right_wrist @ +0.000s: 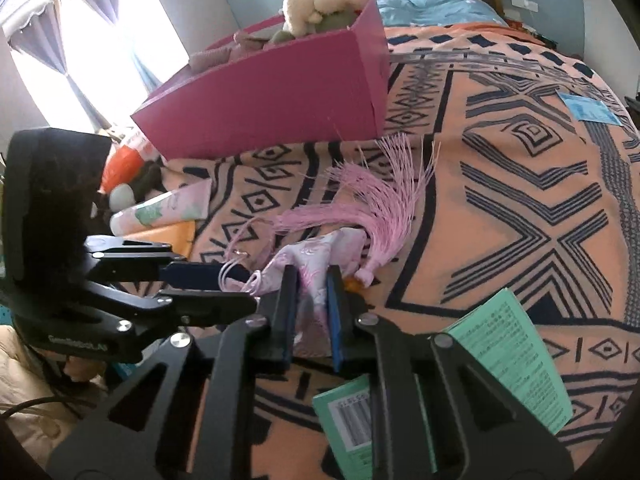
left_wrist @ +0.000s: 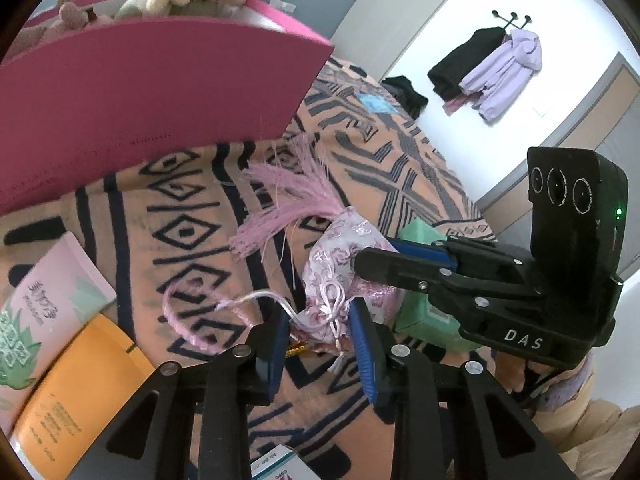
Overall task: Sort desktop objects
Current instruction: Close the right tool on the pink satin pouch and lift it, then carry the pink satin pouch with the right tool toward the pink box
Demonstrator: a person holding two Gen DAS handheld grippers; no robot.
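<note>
With both my jaws closed on the pink brocade sachet (left_wrist: 344,264) lying on the patterned bed blanket (left_wrist: 192,208), left gripper (left_wrist: 323,344) at its knotted neck and right gripper (right_wrist: 311,312) on its body (tassel (right_wrist: 376,204) trailing free), I should lift evenly toward the magenta box (right_wrist: 280,92).

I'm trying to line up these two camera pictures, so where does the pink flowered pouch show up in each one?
Left wrist view: the pouch lies centre, slightly right, its tied end between the left tool's pads; the right tool bites it from the right.
Right wrist view: the pouch sits centre, low, pinched in the right tool; the left tool comes from the left.
Shared landmark: the pink box of plush toys, behind it.
</note>
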